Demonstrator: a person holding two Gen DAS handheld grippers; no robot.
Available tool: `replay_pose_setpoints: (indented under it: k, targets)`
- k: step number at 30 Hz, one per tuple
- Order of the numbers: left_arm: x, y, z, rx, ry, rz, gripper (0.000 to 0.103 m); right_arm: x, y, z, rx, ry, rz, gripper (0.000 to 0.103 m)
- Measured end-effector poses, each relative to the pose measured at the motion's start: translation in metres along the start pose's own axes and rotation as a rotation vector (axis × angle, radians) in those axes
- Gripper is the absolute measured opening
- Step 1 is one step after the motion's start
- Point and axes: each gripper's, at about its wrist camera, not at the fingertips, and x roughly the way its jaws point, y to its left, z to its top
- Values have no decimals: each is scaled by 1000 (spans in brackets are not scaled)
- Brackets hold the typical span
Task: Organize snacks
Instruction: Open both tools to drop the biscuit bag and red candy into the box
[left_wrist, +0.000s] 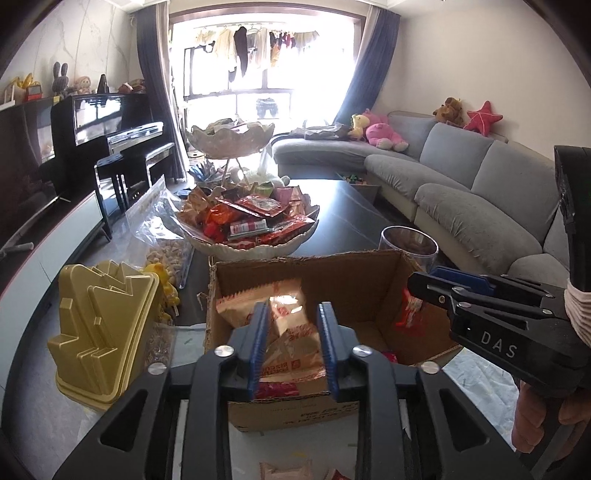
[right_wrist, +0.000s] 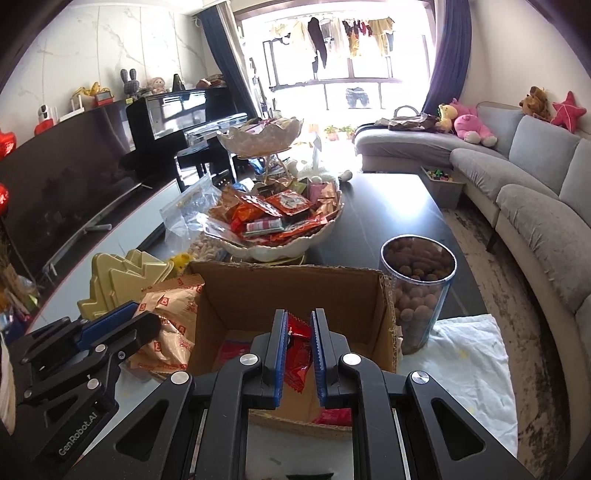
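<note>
An open cardboard box (left_wrist: 306, 258) (right_wrist: 288, 269) stands on the dark coffee table, just in front of both grippers. My left gripper (left_wrist: 291, 310) hovers over its left half, jaws apart. A blurred cream-and-orange biscuit packet (left_wrist: 286, 301) is loose between them, above more biscuit packets (left_wrist: 291, 354) in the box. My right gripper (right_wrist: 298, 317) is over the right half. Its jaws stand a little apart around a red snack packet (right_wrist: 297, 354), which looks blurred and loose under the tips (left_wrist: 410, 310). Beyond the box is a white two-tier bowl (left_wrist: 258, 251) (right_wrist: 280, 251) heaped with wrapped snacks.
A clear jar of brown balls (right_wrist: 417, 288) stands right of the box on a white cloth (right_wrist: 469, 354). A gold moulded tray (left_wrist: 103, 325) and a plastic bag of nuts (left_wrist: 168, 254) lie to the left. A grey sofa (right_wrist: 535, 206) curves along the right.
</note>
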Motion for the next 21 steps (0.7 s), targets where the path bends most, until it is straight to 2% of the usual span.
replay_pose_setpoints:
  k: [1,2,3,5,8,10,21]
  targets:
    - [-1,0,-2,-1,-4,5,44,2,-2,-1,4,12,-1,35]
    - [-3,0,-4,3,-7,17,47,3,-3,-1,10,13,-9,38]
    - [-5,0,-6,11,-8,30,51,1,-5,-3,15,-2,-23,38]
    - [-11,-2,-11,23,-16,48,54,-4,-7,-7,6,-7,-45,38]
    - [-24,-4,-17,29,-28,49,59,-13,-8,-15,6,-12,-38,40]
    - [-37,-7,-22,32,-50,51,62,-23,-6,-21,-5,-28,-41,46]
    - [-98,-33,-55,96,-126,26,71,-86,1,-63,-64,-102,-63,61]
